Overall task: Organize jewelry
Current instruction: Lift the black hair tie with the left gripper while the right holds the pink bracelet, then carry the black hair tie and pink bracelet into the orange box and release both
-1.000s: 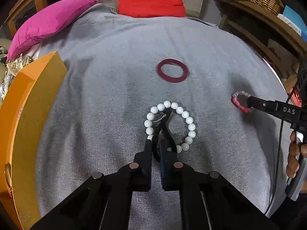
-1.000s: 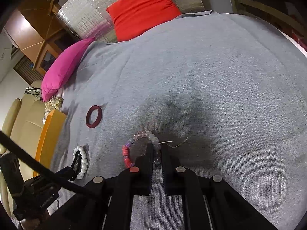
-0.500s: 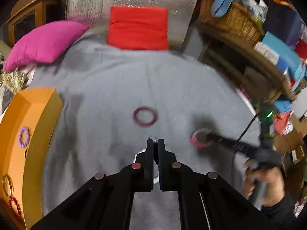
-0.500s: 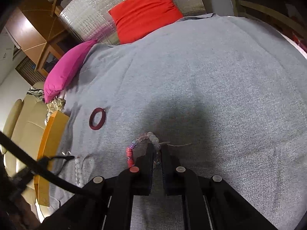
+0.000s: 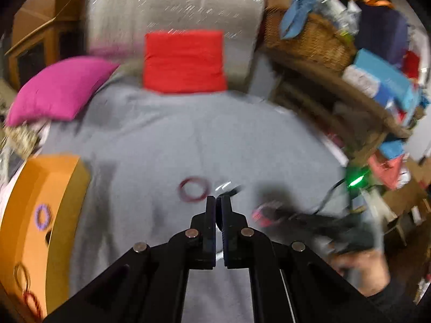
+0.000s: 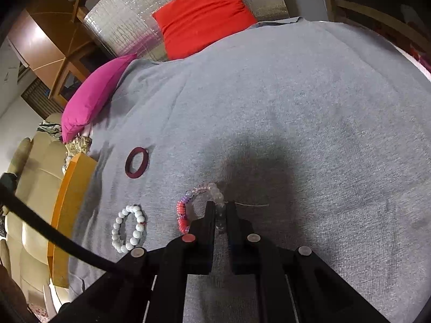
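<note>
- Two grippers are working over the grey blanket [image 6: 296, 107], and I am reading each from its own camera.
- My right gripper [image 6: 220, 210] is sitting low on the blanket, fingers pinching the clear beads of the pink bead bracelet [image 6: 183, 212]; its red and pink beads are curving out to the left of the fingers.
- My left gripper [image 5: 218, 204] is hanging above the blanket, tilted forward, in a blurred view; its jaws are standing nearly together with only a thin slit, and I am seeing nothing between them.
- White bead bracelet [image 6: 129, 228] is lying loose on the blanket, near the pink one and left of it.
- Dark red ring [image 6: 136, 162] is lying flat farther up, apart from both bracelets.
- Orange box [image 5: 40, 215] is sitting at the blanket's left edge, with a purple bracelet [image 5: 43, 217] and more rings in it.
- Pink pillow [image 6: 94, 97] and red pillow [image 6: 204, 16] are resting at the far end.
- Black cable [image 6: 48, 231] is crossing the lower left of the right view.
</note>
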`<move>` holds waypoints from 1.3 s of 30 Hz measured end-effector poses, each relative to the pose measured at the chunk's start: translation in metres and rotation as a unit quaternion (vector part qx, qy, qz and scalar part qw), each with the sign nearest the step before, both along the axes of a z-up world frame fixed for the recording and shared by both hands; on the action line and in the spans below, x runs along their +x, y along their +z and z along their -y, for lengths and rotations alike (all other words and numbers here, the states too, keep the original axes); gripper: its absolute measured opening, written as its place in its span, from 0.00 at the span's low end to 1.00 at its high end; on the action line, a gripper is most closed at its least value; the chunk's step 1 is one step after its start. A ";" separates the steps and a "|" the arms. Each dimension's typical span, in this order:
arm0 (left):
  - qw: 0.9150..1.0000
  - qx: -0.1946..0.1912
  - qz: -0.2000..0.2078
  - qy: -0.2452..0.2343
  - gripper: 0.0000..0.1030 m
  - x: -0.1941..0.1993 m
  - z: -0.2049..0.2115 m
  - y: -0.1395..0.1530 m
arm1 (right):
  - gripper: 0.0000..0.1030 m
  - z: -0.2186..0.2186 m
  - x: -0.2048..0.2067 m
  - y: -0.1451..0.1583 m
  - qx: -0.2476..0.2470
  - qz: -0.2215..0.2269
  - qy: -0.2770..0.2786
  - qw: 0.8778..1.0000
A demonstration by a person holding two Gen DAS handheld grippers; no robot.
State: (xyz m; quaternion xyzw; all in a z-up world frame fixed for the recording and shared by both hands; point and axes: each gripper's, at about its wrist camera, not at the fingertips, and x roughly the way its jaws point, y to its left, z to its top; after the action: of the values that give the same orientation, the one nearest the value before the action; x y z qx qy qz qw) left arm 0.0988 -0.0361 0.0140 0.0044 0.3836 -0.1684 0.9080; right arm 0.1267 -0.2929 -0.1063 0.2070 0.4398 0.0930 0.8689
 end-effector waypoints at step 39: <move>0.990 0.000 -0.010 0.143 0.04 -0.070 -0.073 -0.012 | 0.08 -0.061 -0.100 0.120 -0.138 0.062 0.034 0.988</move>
State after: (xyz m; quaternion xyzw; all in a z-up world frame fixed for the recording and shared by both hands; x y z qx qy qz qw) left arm 0.0290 0.0367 0.0019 -0.0527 0.3895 -0.0366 0.9188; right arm 0.0270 -0.2324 0.0133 0.0637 0.4004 0.0740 0.9111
